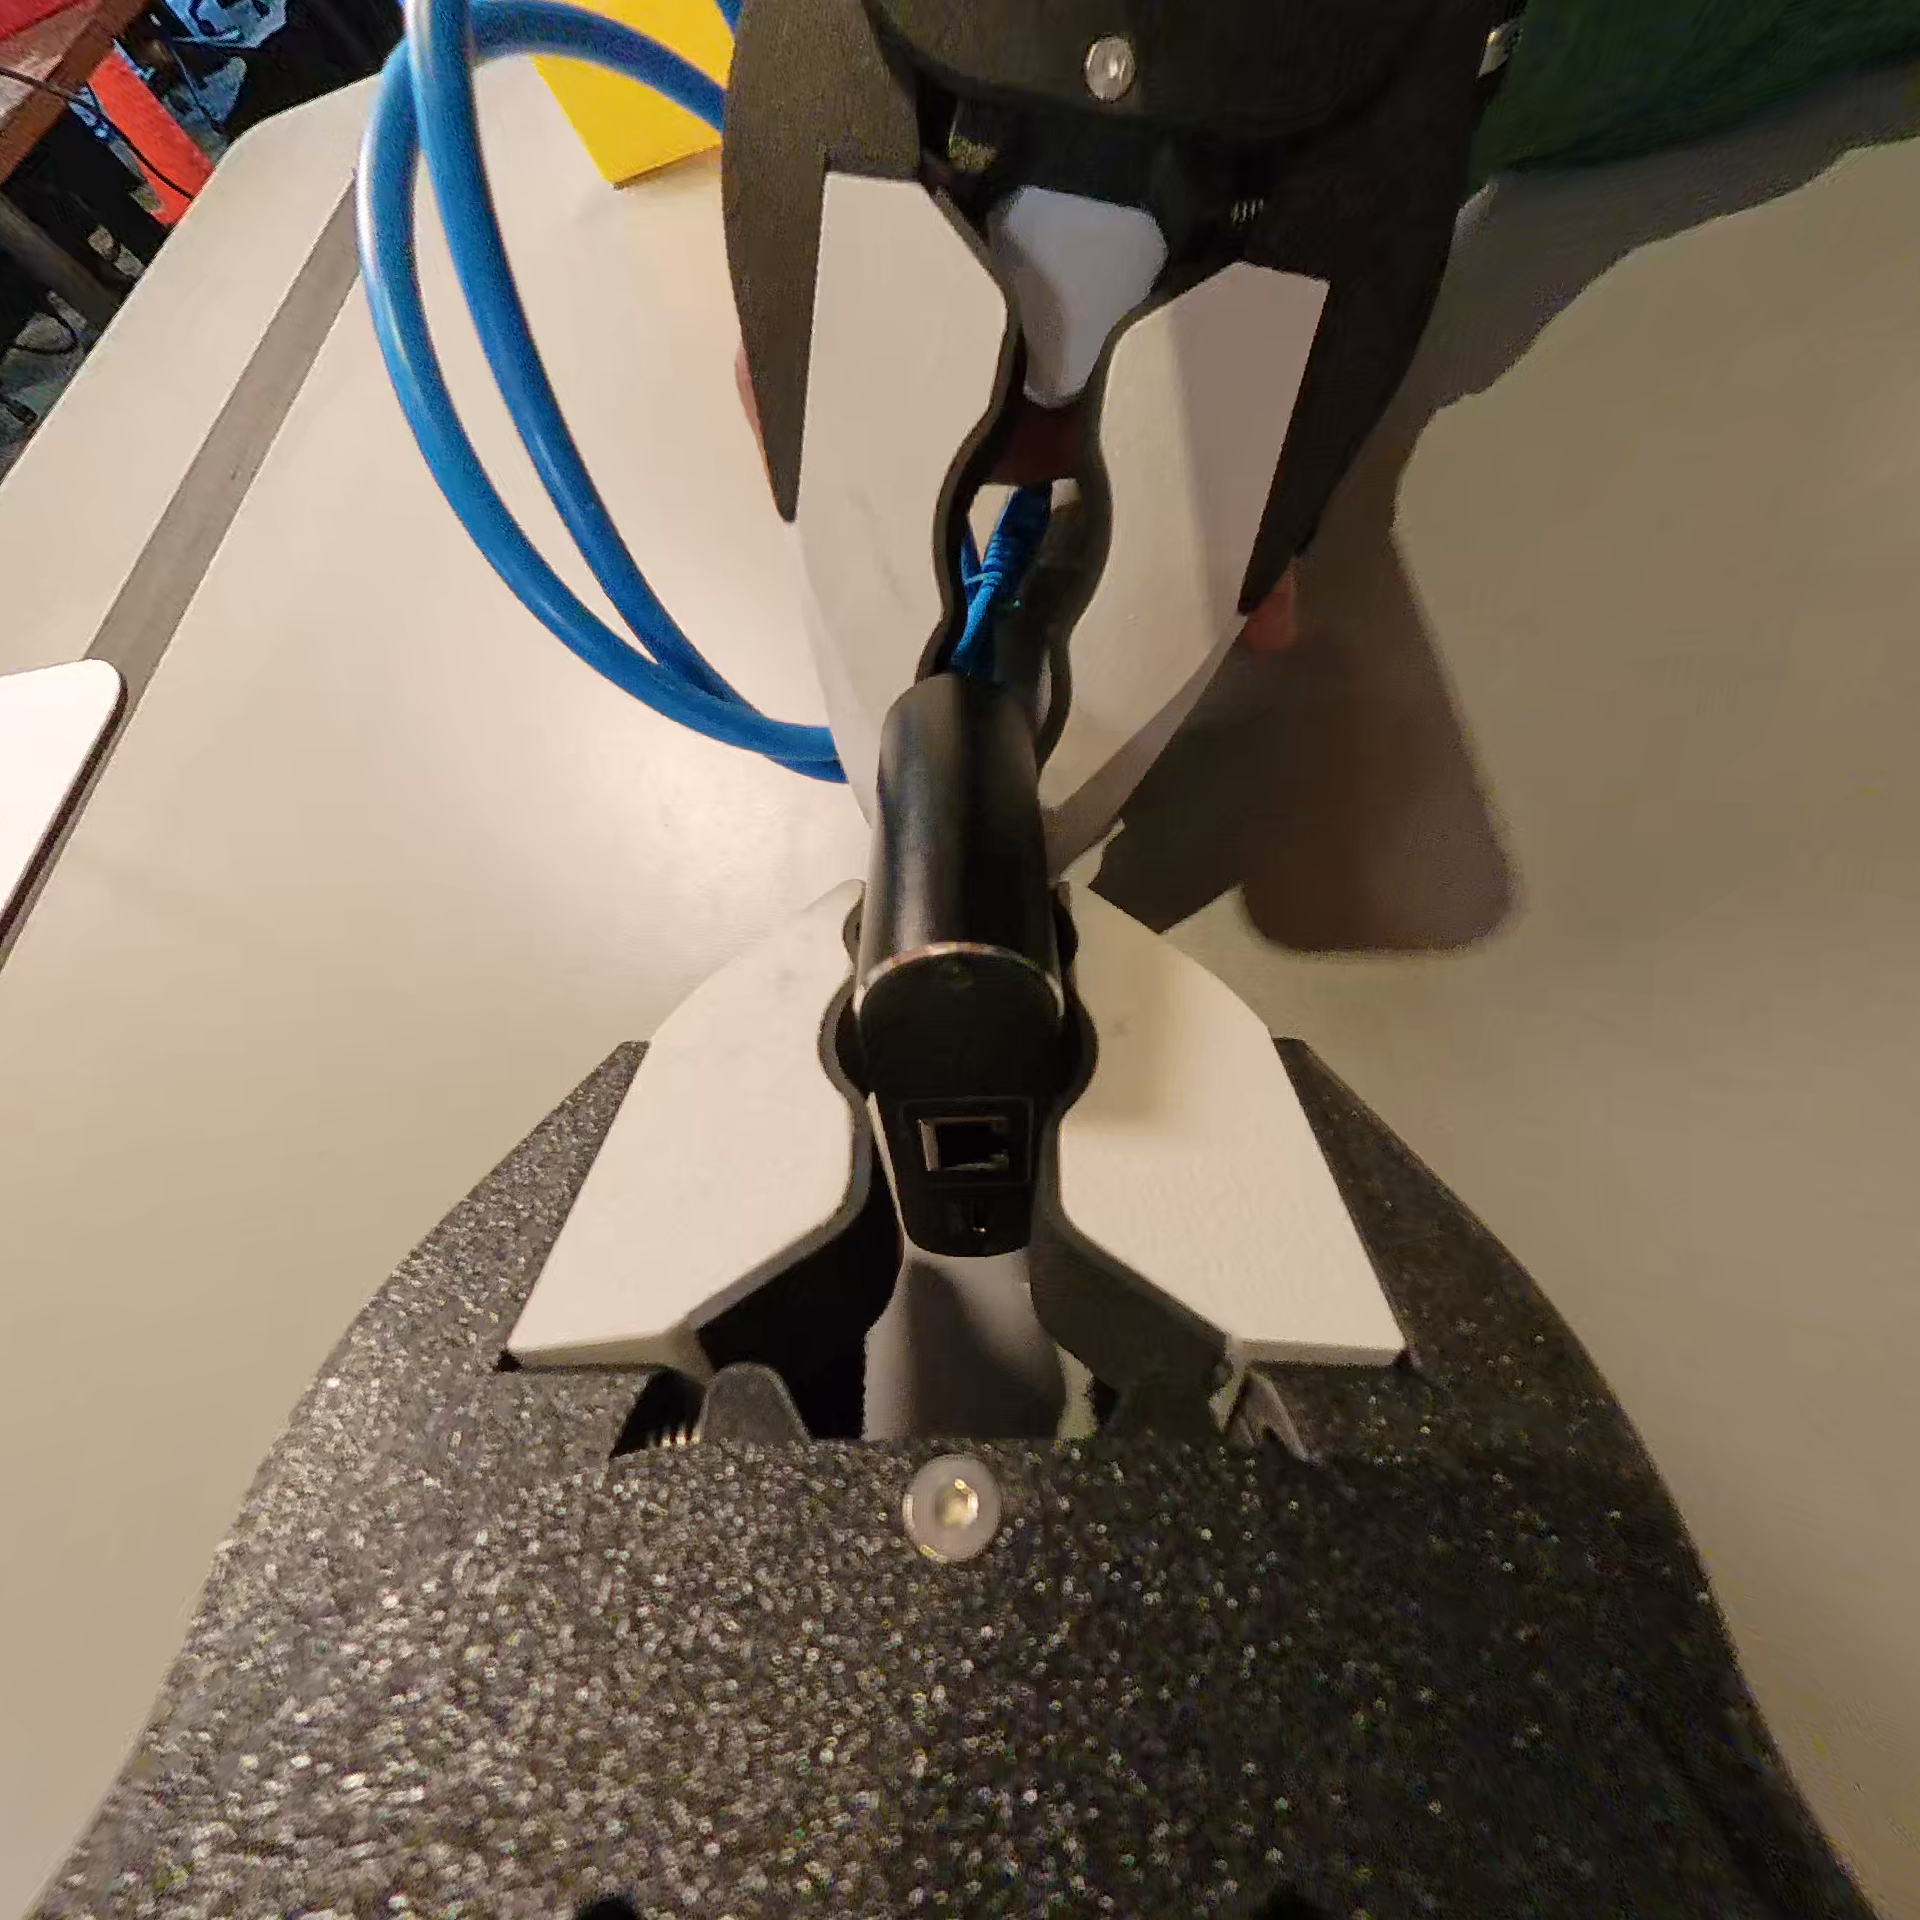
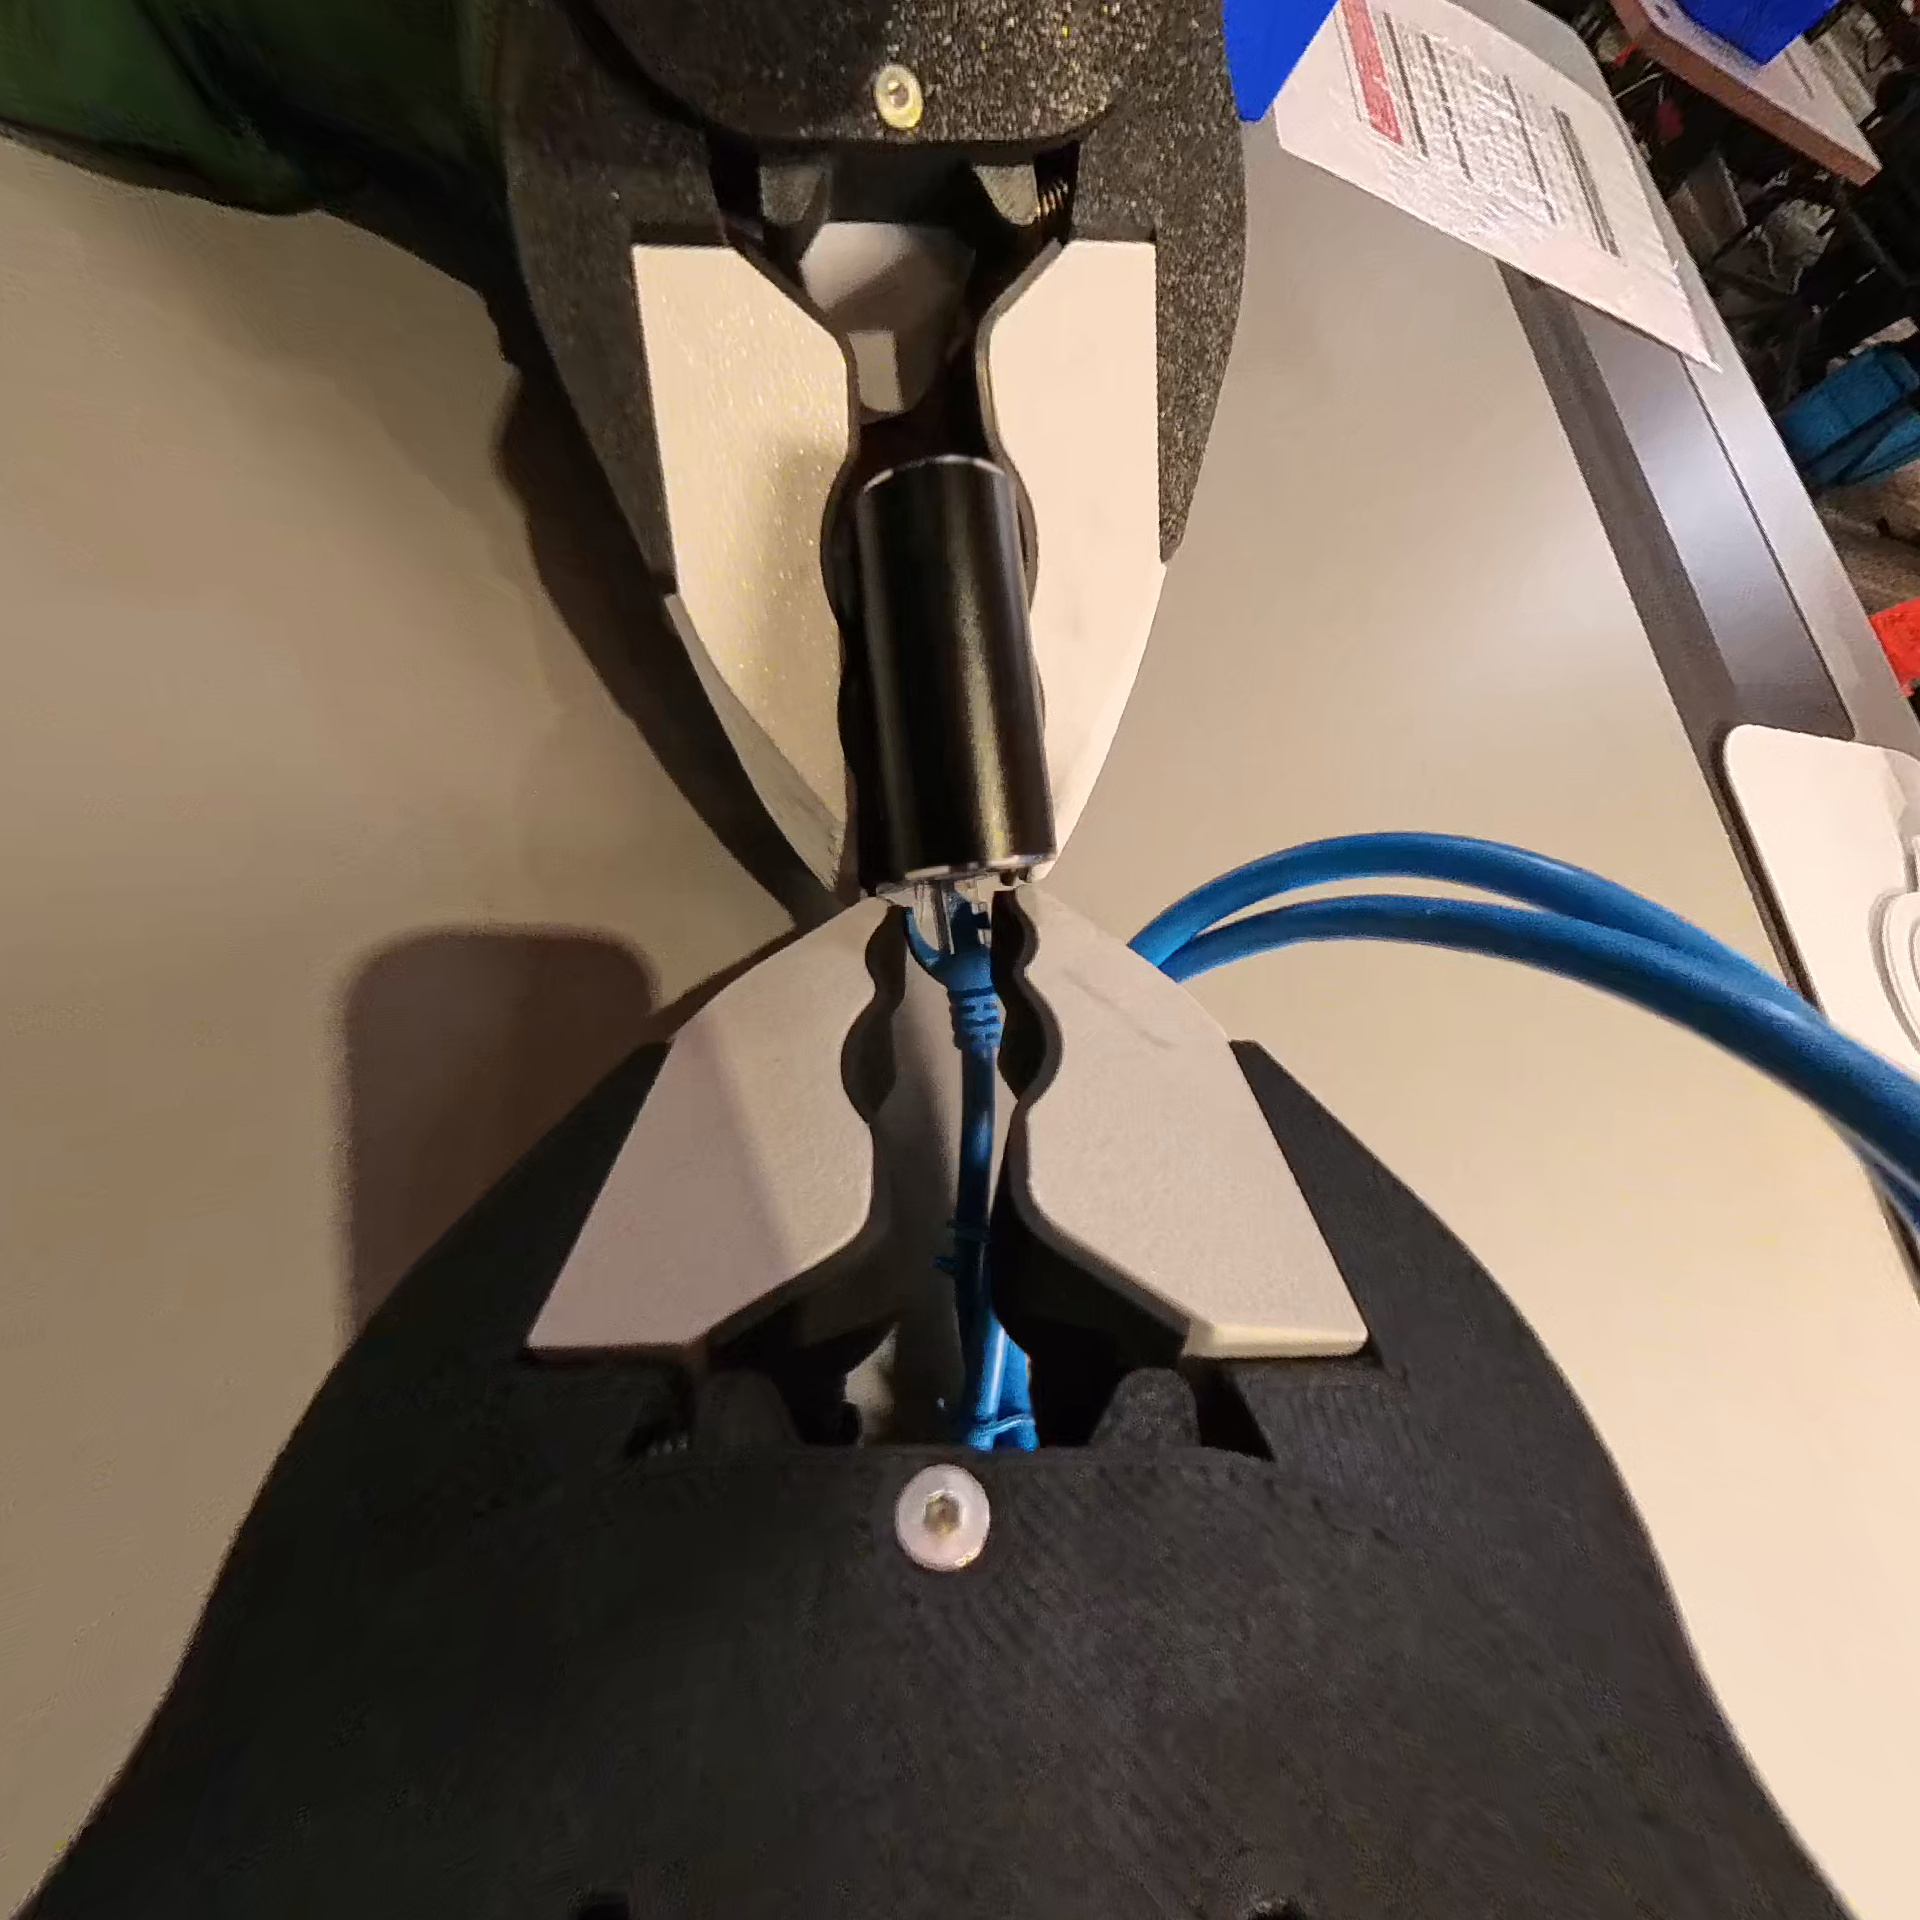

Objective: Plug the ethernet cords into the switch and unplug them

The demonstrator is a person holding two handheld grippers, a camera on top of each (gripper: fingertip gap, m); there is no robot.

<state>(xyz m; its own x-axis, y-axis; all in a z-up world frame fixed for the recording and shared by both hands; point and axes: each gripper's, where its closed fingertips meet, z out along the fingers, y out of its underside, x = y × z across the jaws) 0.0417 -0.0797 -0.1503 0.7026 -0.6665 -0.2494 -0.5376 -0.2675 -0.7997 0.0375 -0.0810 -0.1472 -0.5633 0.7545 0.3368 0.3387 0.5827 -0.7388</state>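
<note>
My left fingers [image 1: 961, 1049] pinch black switch [image 1: 961, 894]; right fingers [image 2: 951, 966] pinch blue cord [image 2: 977, 1023] behind seated plug. Off-axis pull risks jammed latch.

Your two grippers meet nose to nose over the table [image 1: 416, 935], the black coupler [image 2: 951, 686] filling the gap between them. In the left wrist view, the blue cable [image 1: 468, 416] loops up at far left, blocking that side; bare tabletop lies open at right. A paper sheet [image 2: 1496, 156] sits by the table's edge.
</note>
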